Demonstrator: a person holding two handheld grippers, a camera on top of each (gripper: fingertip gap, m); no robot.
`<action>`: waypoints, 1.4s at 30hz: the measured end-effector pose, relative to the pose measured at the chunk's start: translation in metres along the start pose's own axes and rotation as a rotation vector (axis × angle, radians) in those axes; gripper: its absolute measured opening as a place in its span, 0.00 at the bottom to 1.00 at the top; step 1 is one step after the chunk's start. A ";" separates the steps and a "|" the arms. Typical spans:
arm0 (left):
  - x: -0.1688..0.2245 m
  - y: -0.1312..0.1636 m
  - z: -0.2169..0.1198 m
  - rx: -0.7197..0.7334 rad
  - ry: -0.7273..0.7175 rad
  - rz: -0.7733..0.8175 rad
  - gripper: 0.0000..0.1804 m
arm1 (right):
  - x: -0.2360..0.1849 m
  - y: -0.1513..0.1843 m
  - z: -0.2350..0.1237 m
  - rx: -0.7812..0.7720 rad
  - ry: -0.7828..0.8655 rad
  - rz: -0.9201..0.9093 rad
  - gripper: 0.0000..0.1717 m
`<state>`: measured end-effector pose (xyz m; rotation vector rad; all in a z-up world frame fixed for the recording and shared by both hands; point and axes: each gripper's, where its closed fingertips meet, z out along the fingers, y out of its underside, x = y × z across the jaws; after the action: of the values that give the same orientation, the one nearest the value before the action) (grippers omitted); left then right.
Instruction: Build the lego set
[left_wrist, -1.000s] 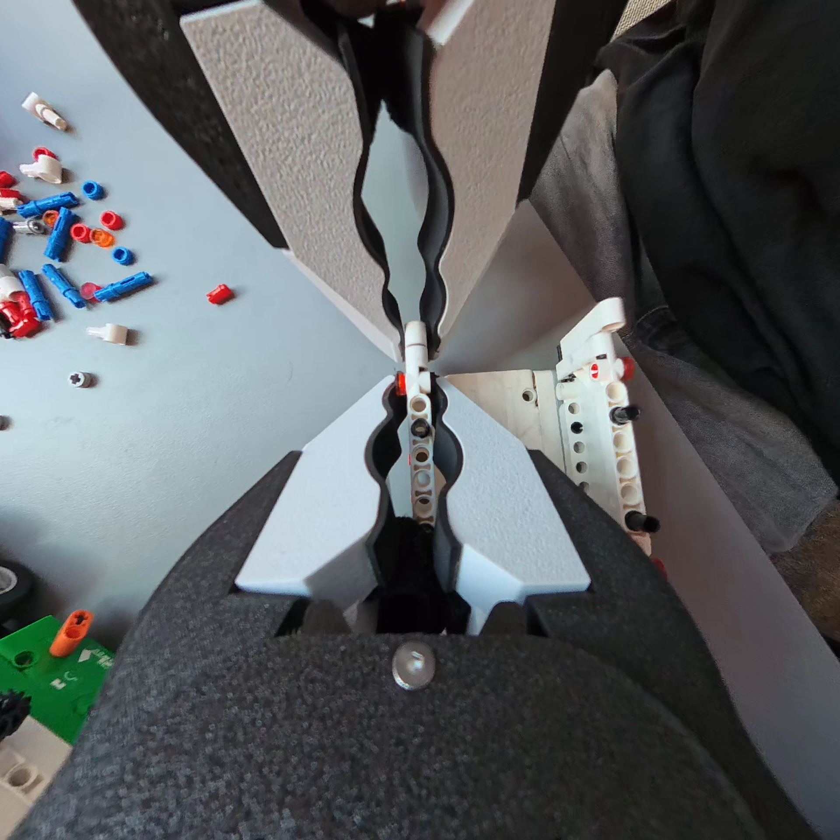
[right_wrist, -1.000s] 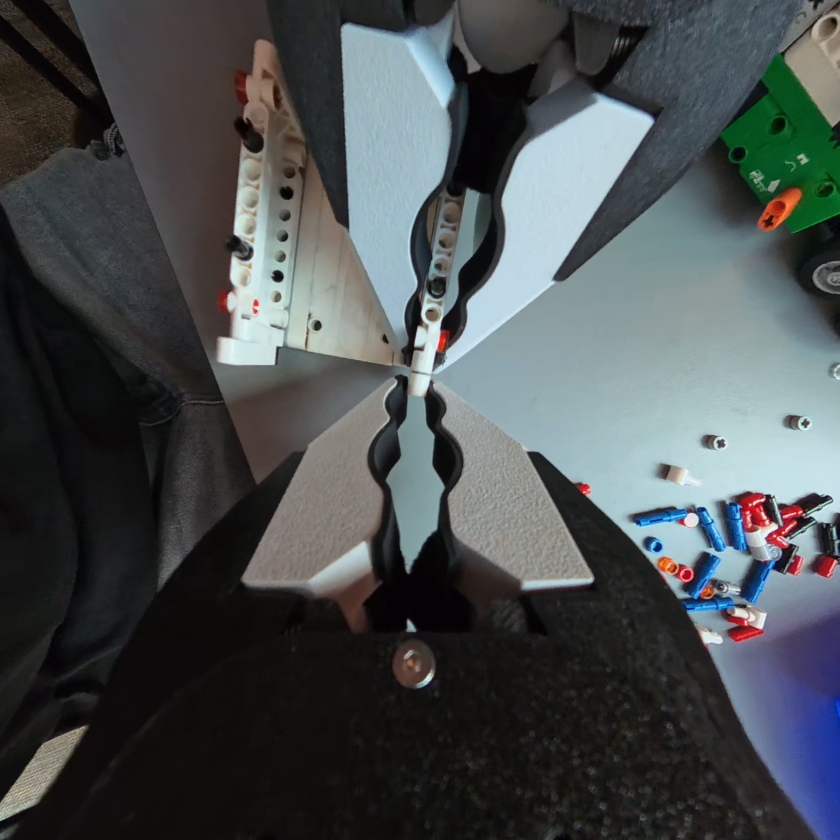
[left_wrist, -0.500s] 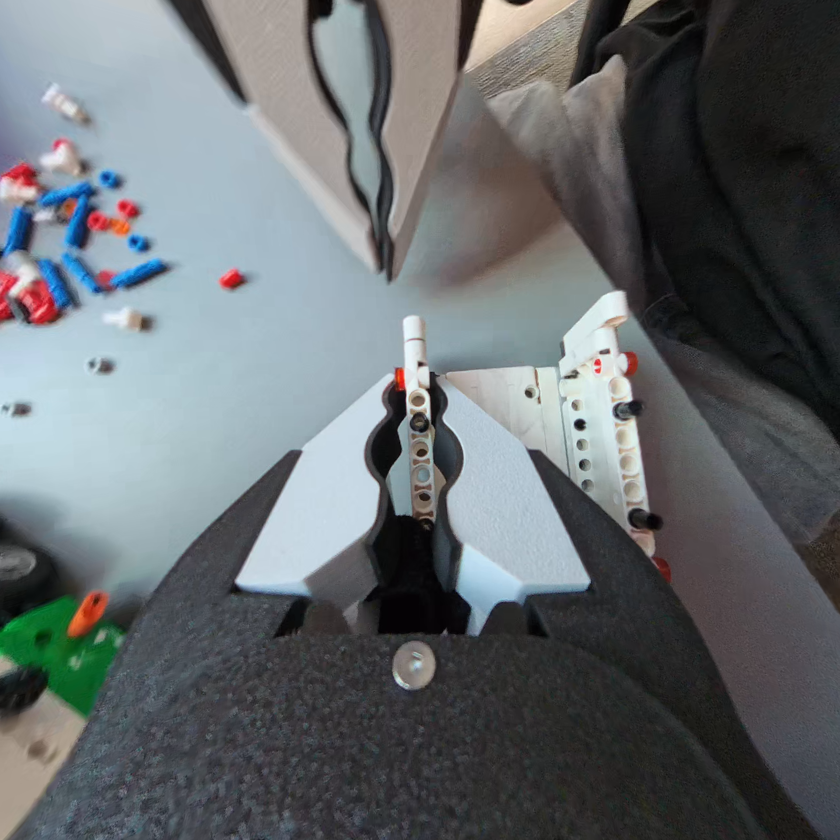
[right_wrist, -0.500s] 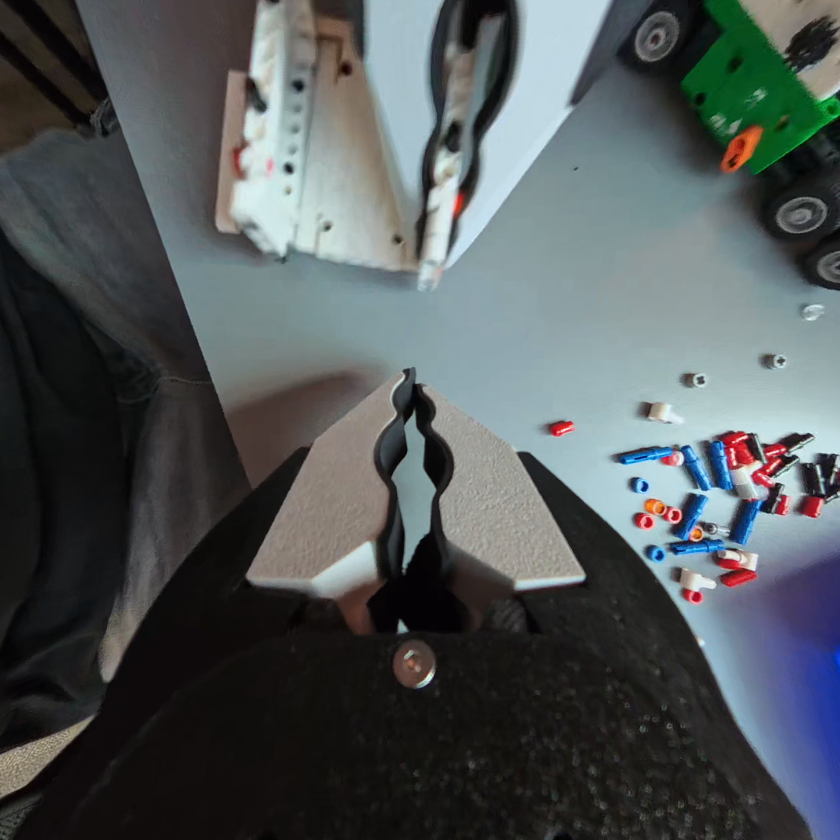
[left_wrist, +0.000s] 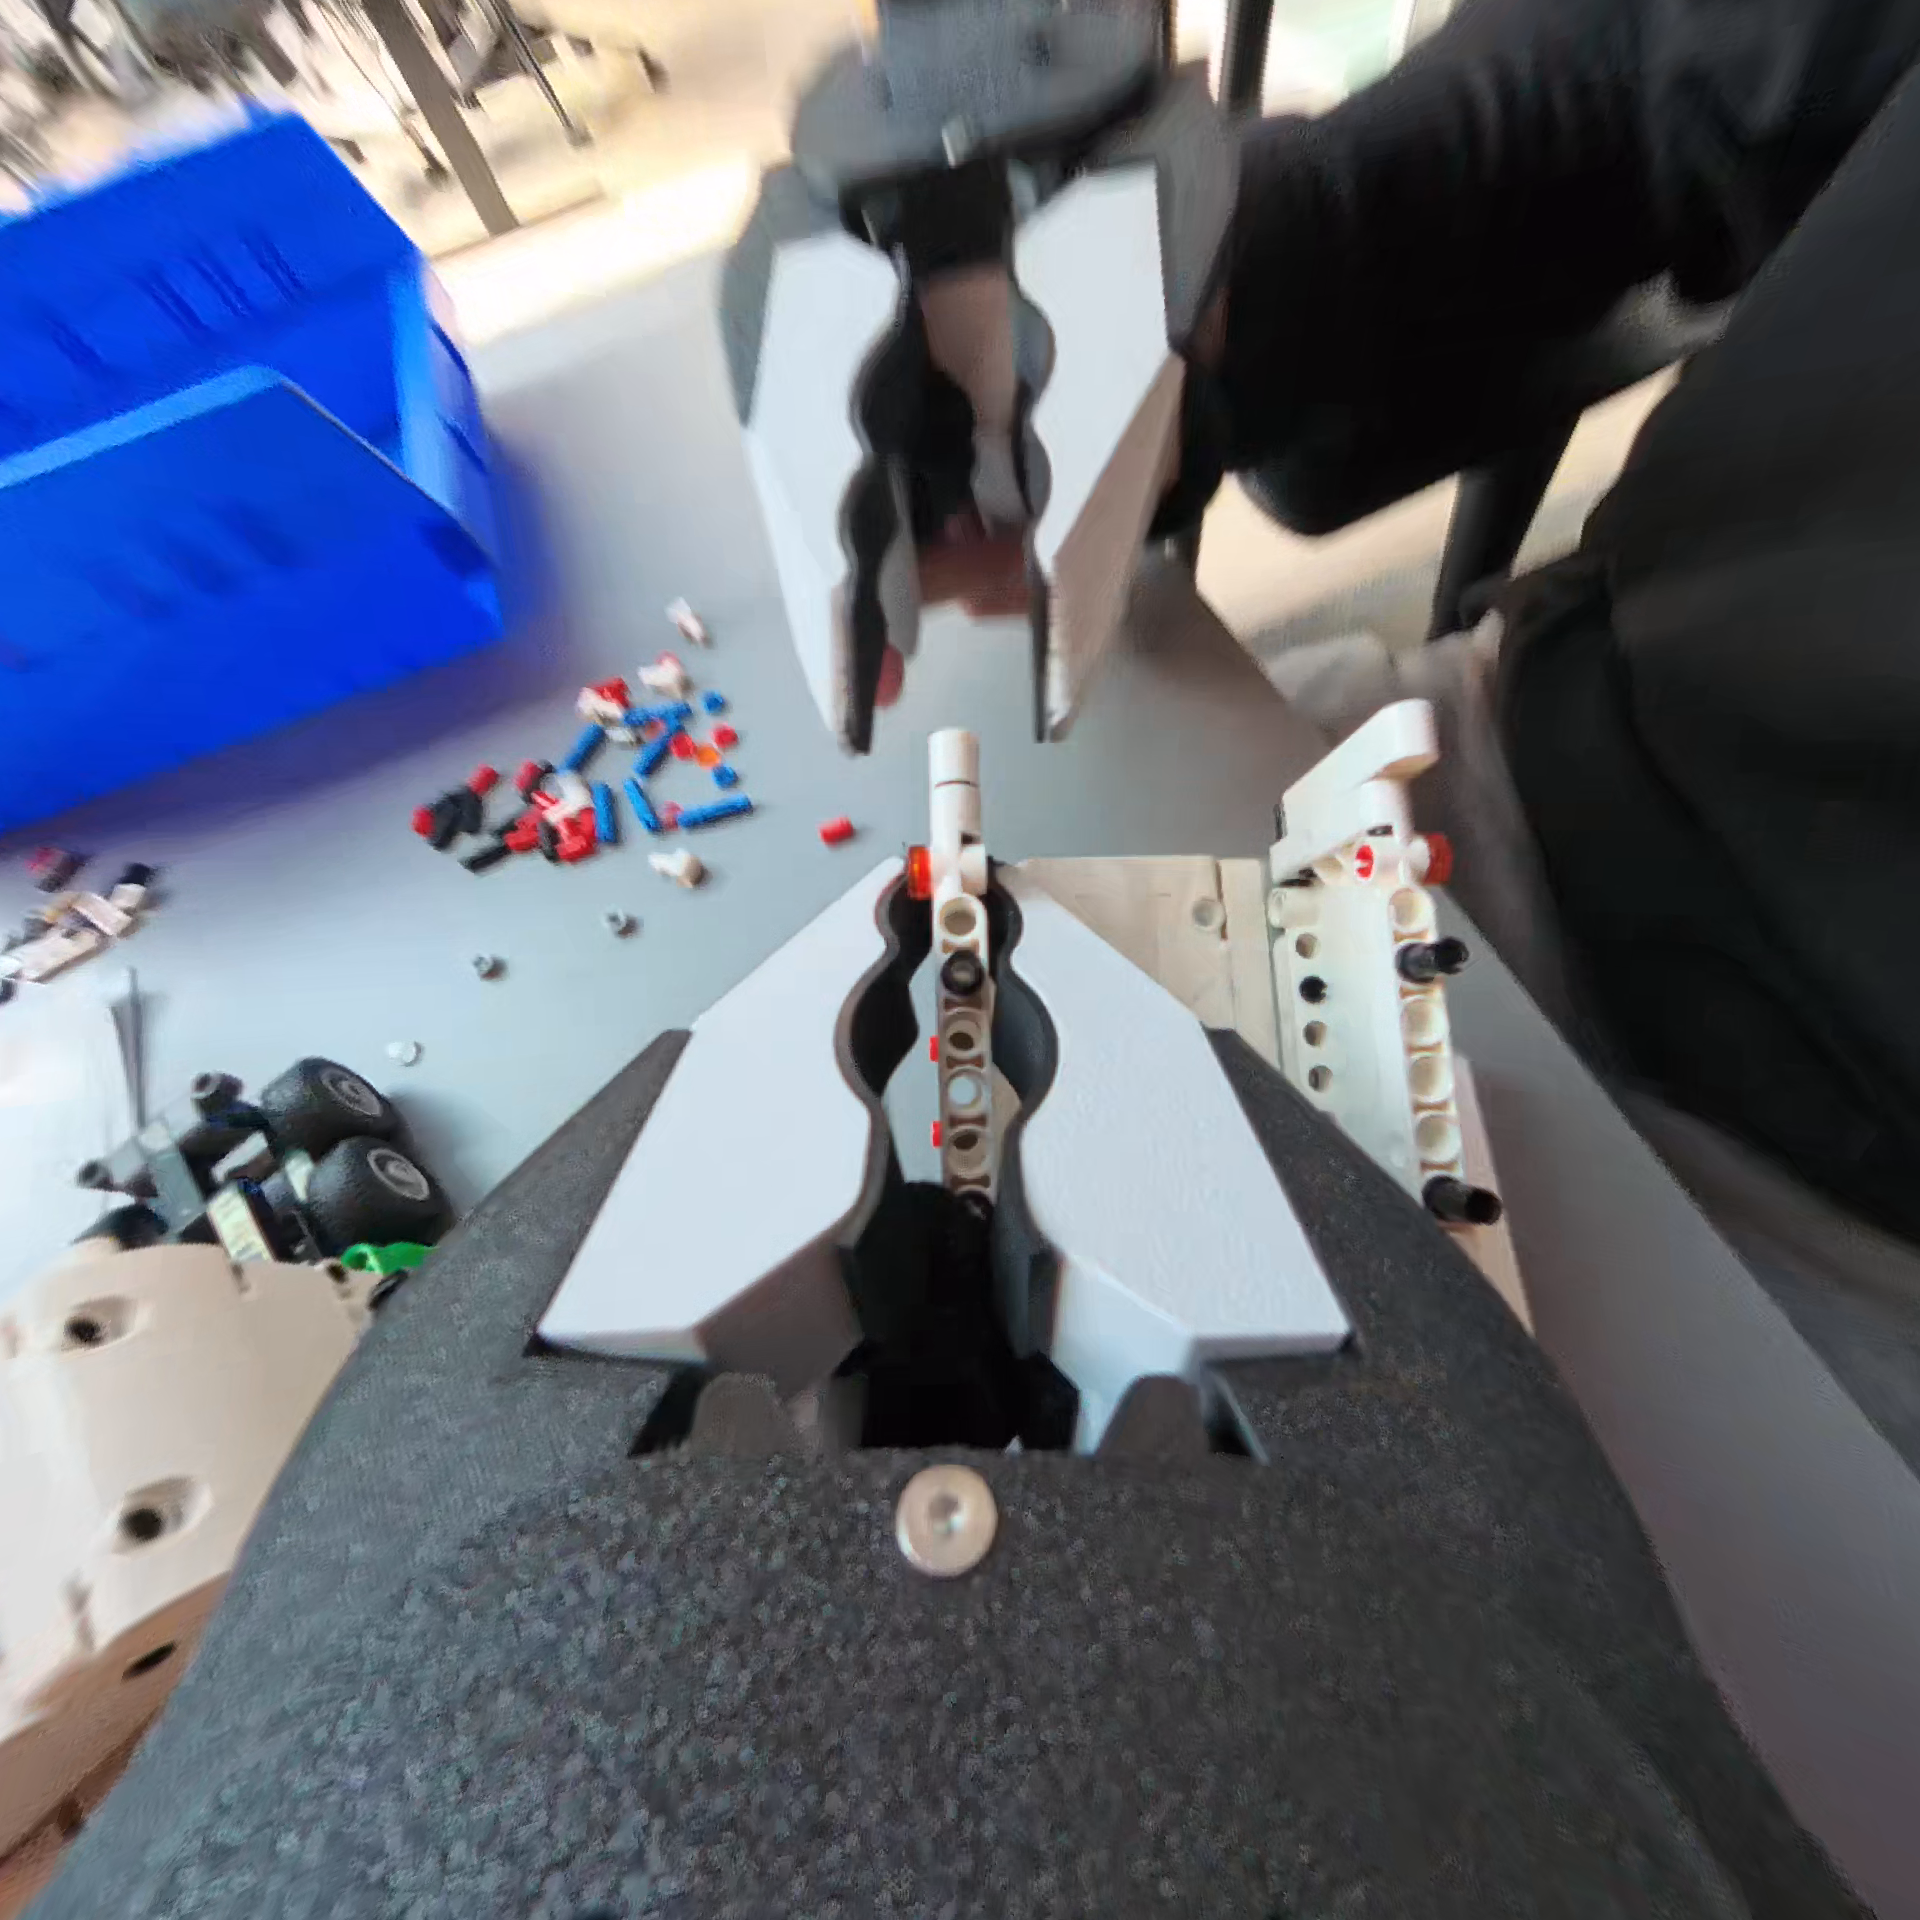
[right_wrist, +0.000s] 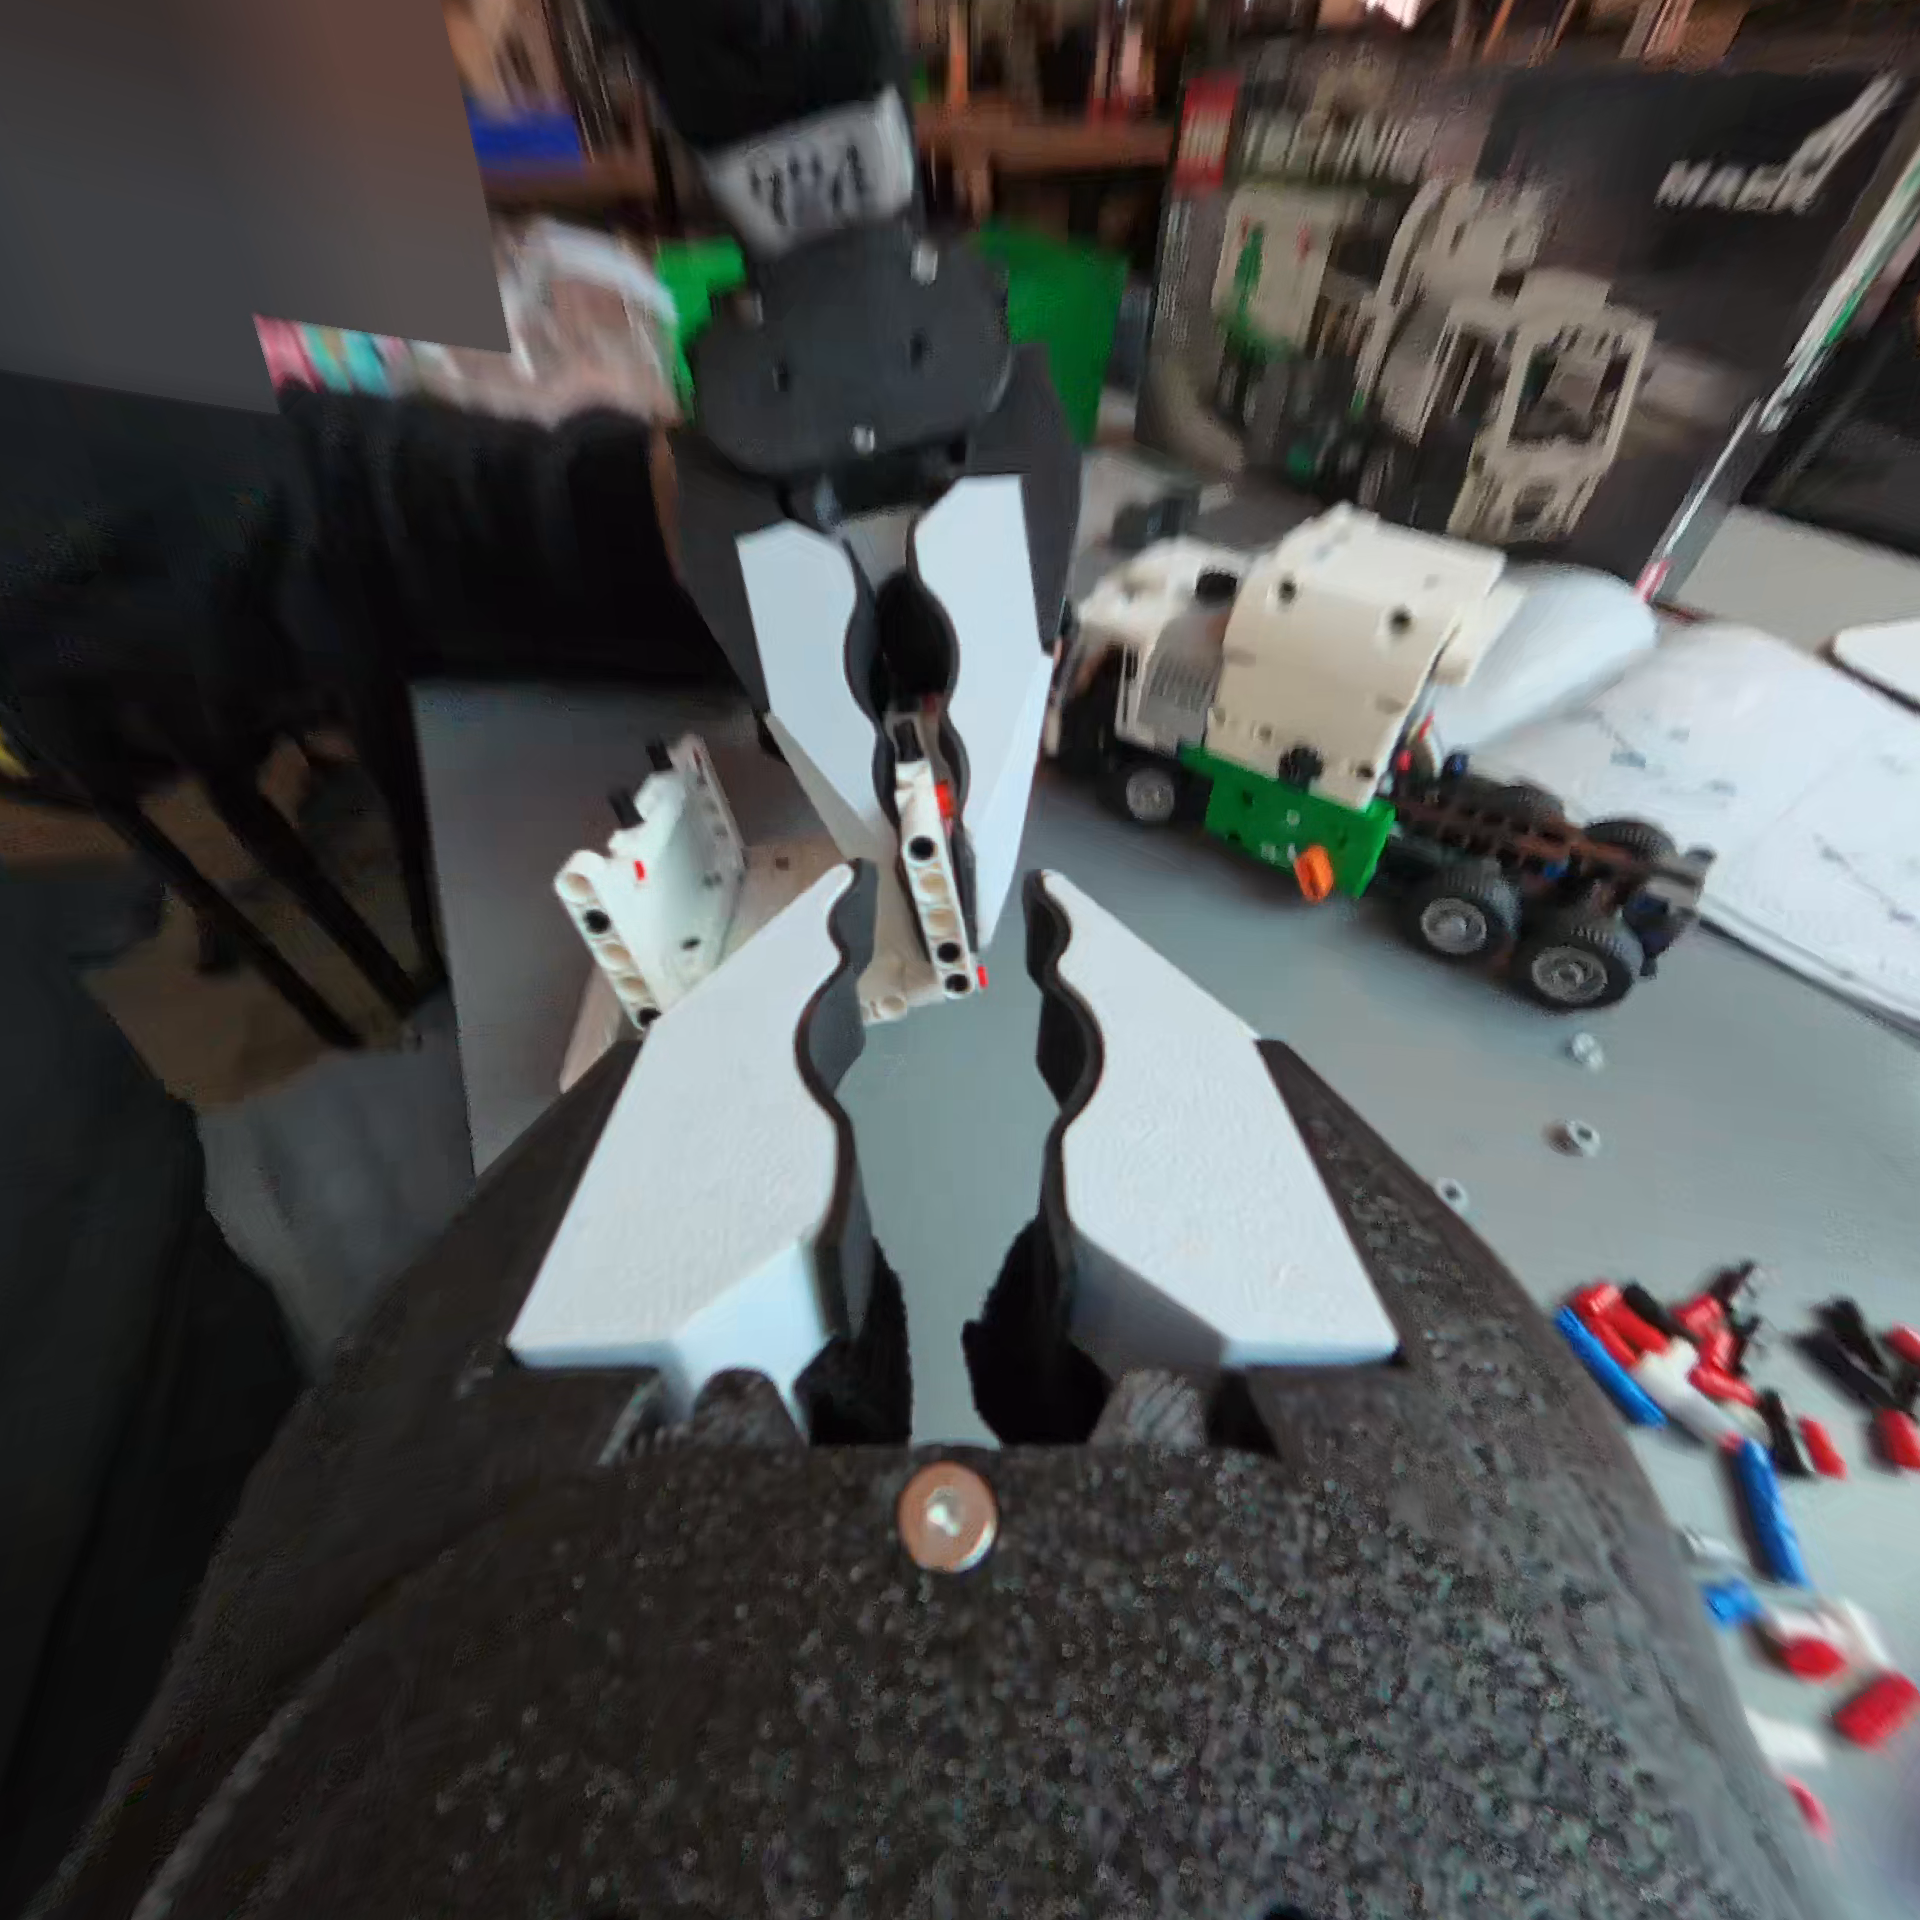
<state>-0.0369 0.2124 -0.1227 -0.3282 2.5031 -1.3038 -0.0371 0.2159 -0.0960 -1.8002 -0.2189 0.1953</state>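
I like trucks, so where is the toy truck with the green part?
In the right wrist view the toy truck stands on the grey table, to the upper right beyond the open right gripper, in front of a big dark box.

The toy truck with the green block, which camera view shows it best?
The right wrist view: the toy truck stands whole on the grey table, white cab, green block and wheels visible. The left wrist view catches only blurred black wheels and a cream body part at its left edge.

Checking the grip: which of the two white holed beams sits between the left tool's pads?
The thin centre beam, clamped in the left tool; the wider beam stands free at the panel's right edge.
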 end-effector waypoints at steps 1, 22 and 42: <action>-0.003 -0.013 -0.008 0.092 -0.019 -0.029 0.04 | -0.003 -0.014 -0.005 0.125 -0.035 0.031 0.17; 0.008 -0.040 -0.013 0.396 0.112 -0.239 0.04 | -0.010 -0.028 -0.003 0.214 -0.156 0.002 0.03; 0.011 -0.032 -0.007 0.339 0.123 -0.233 0.03 | -0.010 -0.015 -0.009 0.120 -0.194 0.027 0.03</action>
<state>-0.0476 0.1962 -0.0945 -0.4824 2.3336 -1.8588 -0.0451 0.2084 -0.0788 -1.6662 -0.3139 0.3956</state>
